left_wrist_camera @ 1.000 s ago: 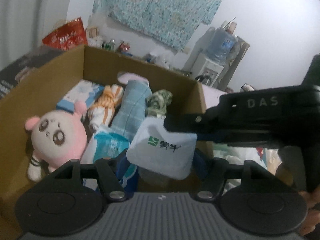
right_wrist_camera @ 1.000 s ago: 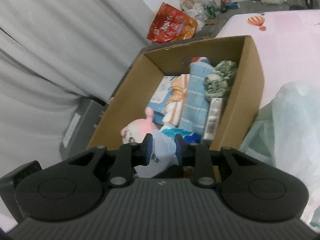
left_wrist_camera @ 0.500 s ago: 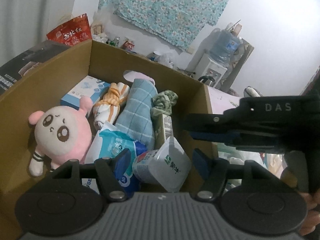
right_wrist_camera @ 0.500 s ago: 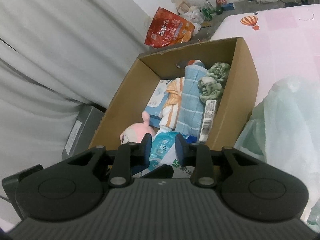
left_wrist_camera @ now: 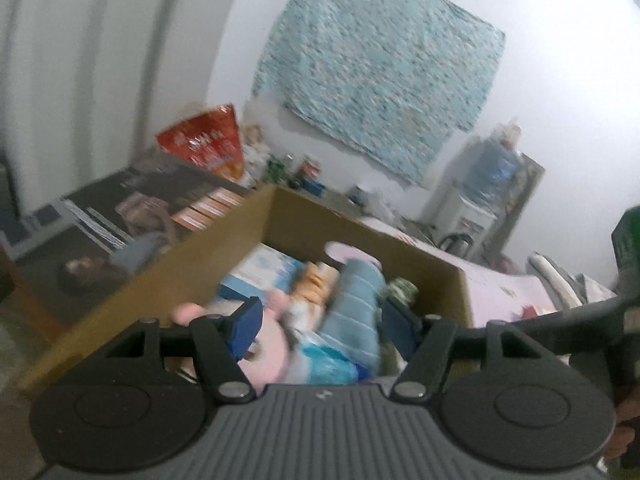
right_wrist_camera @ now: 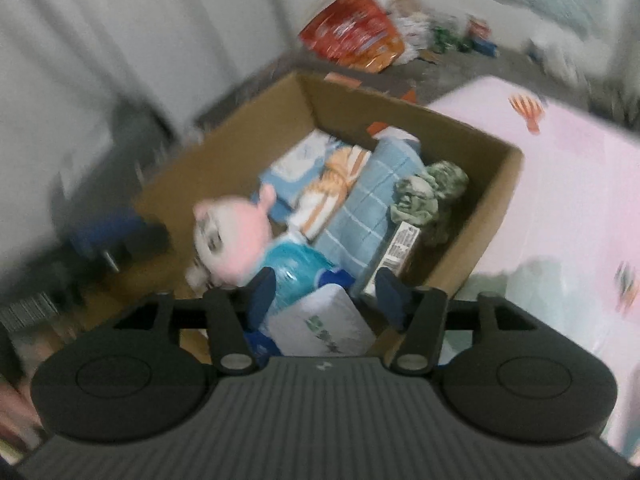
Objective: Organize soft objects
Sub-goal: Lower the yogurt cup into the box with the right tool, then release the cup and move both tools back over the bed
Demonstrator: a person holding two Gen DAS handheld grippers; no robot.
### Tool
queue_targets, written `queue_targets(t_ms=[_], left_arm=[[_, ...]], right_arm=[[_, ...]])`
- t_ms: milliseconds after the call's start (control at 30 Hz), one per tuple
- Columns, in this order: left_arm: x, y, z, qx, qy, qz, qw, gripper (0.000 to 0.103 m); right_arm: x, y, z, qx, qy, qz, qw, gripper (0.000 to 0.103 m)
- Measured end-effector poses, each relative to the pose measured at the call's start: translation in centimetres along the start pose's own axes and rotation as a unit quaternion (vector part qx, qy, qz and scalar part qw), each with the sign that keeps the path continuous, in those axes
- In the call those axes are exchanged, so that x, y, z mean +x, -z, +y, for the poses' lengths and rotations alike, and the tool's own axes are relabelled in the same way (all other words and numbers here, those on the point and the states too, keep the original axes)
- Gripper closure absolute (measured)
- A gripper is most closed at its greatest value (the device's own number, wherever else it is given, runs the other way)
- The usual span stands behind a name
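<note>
An open cardboard box (right_wrist_camera: 500, 208) holds a pink plush toy (right_wrist_camera: 236, 236), a blue checked towel (right_wrist_camera: 360, 208), an orange striped cloth (right_wrist_camera: 332, 184), a green crumpled cloth (right_wrist_camera: 432, 192), a blue packet (right_wrist_camera: 296, 268) and a white pouch with a green logo (right_wrist_camera: 324, 324). My right gripper (right_wrist_camera: 326, 294) hangs over the box's near corner. Its jaws are opening, and the pouch lies below them without touching the pads. My left gripper (left_wrist_camera: 322, 328) is open and empty, above the box (left_wrist_camera: 224, 256) with the plush toy (left_wrist_camera: 268, 356) and towel (left_wrist_camera: 356, 308) beyond it. Both views are blurred.
A red snack bag (right_wrist_camera: 352, 36) and small clutter lie on the floor behind the box. A pink mat (right_wrist_camera: 560, 184) and a pale plastic bag (right_wrist_camera: 540, 292) are to its right. A dark printed carton (left_wrist_camera: 120, 216) sits left, a water dispenser (left_wrist_camera: 492, 184) at the back.
The right gripper let go of the white pouch, which now lies in the box, and its jaws spread wide. The left gripper rose and tilted upward, showing more wall.
</note>
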State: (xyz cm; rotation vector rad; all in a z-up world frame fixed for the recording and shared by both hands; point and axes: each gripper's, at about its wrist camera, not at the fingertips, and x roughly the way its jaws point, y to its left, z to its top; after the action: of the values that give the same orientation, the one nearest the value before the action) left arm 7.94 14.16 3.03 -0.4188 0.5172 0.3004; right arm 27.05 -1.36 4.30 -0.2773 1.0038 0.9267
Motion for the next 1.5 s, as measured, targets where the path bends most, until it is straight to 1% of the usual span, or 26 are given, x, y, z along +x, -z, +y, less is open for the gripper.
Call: queue_targets(t_ms=[33,100,133,200,267,367,433,467,500,533,600,700,767,867,933,967,1000,1033,1100,1200,1267,1300,1367,1400,1500], left_arm=[[-0.3,-0.2,0.6,-0.002,-0.007,-0.006,1.0000,0.036],[-0.6,-0.5,1.5,-0.005,-0.014,-0.012,0.9998,0.036],[-0.7,-0.7,1.9,-0.008,-0.017,-0.014,0.9997,0.036],[-0.8,-0.8,2.7,-0.012,-0.018,-0.017,0.9996,0.036],[-0.9,-0.9,3.4,-0.015,-0.019,-0.019,0.9995,0.036],[-1.0,-0.9,4.1,-0.020,-0.016,-0.022,0.9994,0.036],[-1.0,-0.9,4.5,-0.022,-0.013,-0.023,0.9994,0.036],[-1.0,-0.9,4.6,-0.024,-0.011,-0.023,0.9994,0.036],[-0.9,-0.8,4.8,-0.025,-0.011,-0.023,0.9994,0.036],[-0.8,-0.8,5.0,-0.026,-0.009,-0.023,0.9993,0.036],[-0.8,-0.7,5.2,-0.030,-0.009,-0.022,0.9993,0.036],[-0.5,-0.5,5.6,-0.037,-0.004,-0.020,0.9991,0.036],[-0.4,-0.5,5.7,-0.039,-0.003,-0.019,0.9991,0.036],[-0.2,-0.4,5.9,-0.043,0.001,-0.019,0.9989,0.036],[-0.1,-0.3,6.0,-0.045,0.001,-0.020,0.9988,0.036],[-0.1,-0.3,6.1,-0.046,0.002,-0.019,0.9987,0.036],[-0.1,-0.3,6.1,-0.046,0.001,-0.019,0.9988,0.036],[0.0,-0.3,6.2,-0.048,0.001,-0.019,0.9987,0.036],[0.2,-0.2,6.2,-0.051,0.002,-0.017,0.9985,0.036],[0.2,-0.1,6.2,-0.054,0.004,-0.016,0.9984,0.036],[0.2,-0.1,6.2,-0.054,0.003,-0.016,0.9984,0.036],[0.2,-0.1,6.2,-0.054,0.003,-0.016,0.9984,0.036],[0.3,0.0,6.1,-0.056,0.002,-0.017,0.9983,0.036],[0.2,-0.1,6.2,-0.057,0.001,-0.017,0.9982,0.036],[0.1,0.0,6.2,-0.059,0.002,-0.017,0.9981,0.036]], right_arm=[[0.5,-0.3,0.7,-0.031,0.010,0.014,0.999,0.040],[1.8,-0.8,2.5,-0.102,0.030,0.049,0.993,0.027],[2.6,-1.0,3.4,-0.134,0.038,0.069,0.988,0.025],[4.0,-1.3,4.6,-0.175,0.049,0.103,0.978,0.022],[5.3,-1.5,5.4,-0.201,0.064,0.134,0.968,0.020],[7.3,-1.5,6.1,-0.221,0.076,0.178,0.956,0.020],[8.6,-1.2,6.2,-0.226,0.077,0.202,0.950,0.023],[9.2,-1.1,6.2,-0.227,0.078,0.214,0.947,0.028],[9.8,-0.9,6.2,-0.230,0.083,0.224,0.943,0.038],[10.3,-0.7,6.1,-0.230,0.082,0.232,0.942,0.041],[10.9,-0.5,6.3,-0.234,0.091,0.237,0.939,0.042],[10.7,-0.4,7.0,-0.262,0.094,0.243,0.929,0.042],[10.5,-0.8,7.5,-0.276,0.088,0.258,0.922,0.042],[10.0,-1.4,8.7,-0.317,0.092,0.280,0.901,0.042],[9.7,-1.6,9.4,-0.344,0.090,0.300,0.885,0.042],[9.5,-1.7,9.8,-0.357,0.089,0.311,0.876,0.042],[9.6,-1.6,10.2,-0.374,0.085,0.326,0.864,0.042],[9.6,-1.5,10.6,-0.386,0.080,0.336,0.855,0.042],[10.3,-1.2,11.6,-0.413,0.070,0.364,0.832,0.042],[11.9,-0.6,12.5,-0.430,0.066,0.395,0.809,0.042],[12.9,-0.1,12.5,-0.431,0.069,0.412,0.799,0.042],[13.4,0.2,12.4,-0.436,0.073,0.420,0.792,0.043],[14.2,0.7,12.3,-0.442,0.079,0.432,0.782,0.043],[14.4,0.8,12.2,-0.443,0.081,0.435,0.780,0.043],[14.4,0.6,12.3,-0.435,0.086,0.432,0.785,0.042]])
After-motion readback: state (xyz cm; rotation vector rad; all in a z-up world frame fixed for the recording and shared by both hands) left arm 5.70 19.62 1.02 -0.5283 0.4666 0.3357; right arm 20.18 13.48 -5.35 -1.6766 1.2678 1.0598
